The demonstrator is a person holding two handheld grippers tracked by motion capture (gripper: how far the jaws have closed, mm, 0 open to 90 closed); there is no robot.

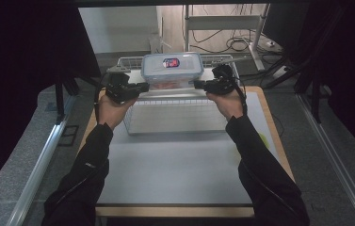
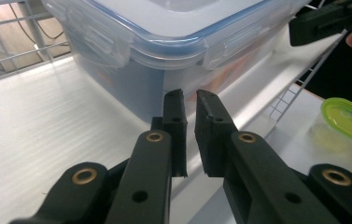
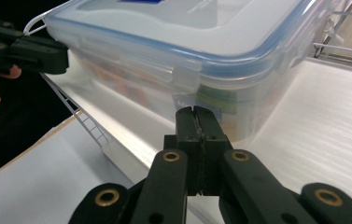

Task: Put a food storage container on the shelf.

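Container: clear plastic box (image 1: 172, 70) with blue-rimmed snap lid and a dark label on top, standing in the far part of the wire basket (image 1: 180, 123), between both grippers; reddish and green contents dimly visible through the wall (image 3: 220, 105).
Lid: seated on the box, side latches folded down (image 2: 96, 39).
Left gripper (image 1: 143, 86): held level at the left wall of the box, tips right at it; jaws nearly clenched, a narrow slit between the pads (image 2: 178, 126), nothing clamped; contact with the wall cannot be told.
Right gripper (image 1: 197, 84): held level at the right wall of the box, tips pointing at it; jaws clenched pad to pad (image 3: 196, 135), nothing between them.
Hands: left hand (image 1: 113, 108) and right hand (image 1: 227, 102) gripping the tool handles, black sleeves coming in from the near edge.
Basket: white wire, pale floor, sitting on the far half of the desk (image 1: 180, 165).
Desk: pale top with wooden edge.
Small tub: green-lidded cup (image 2: 346, 119) on the desk outside the basket, on the right side, well apart from the box.
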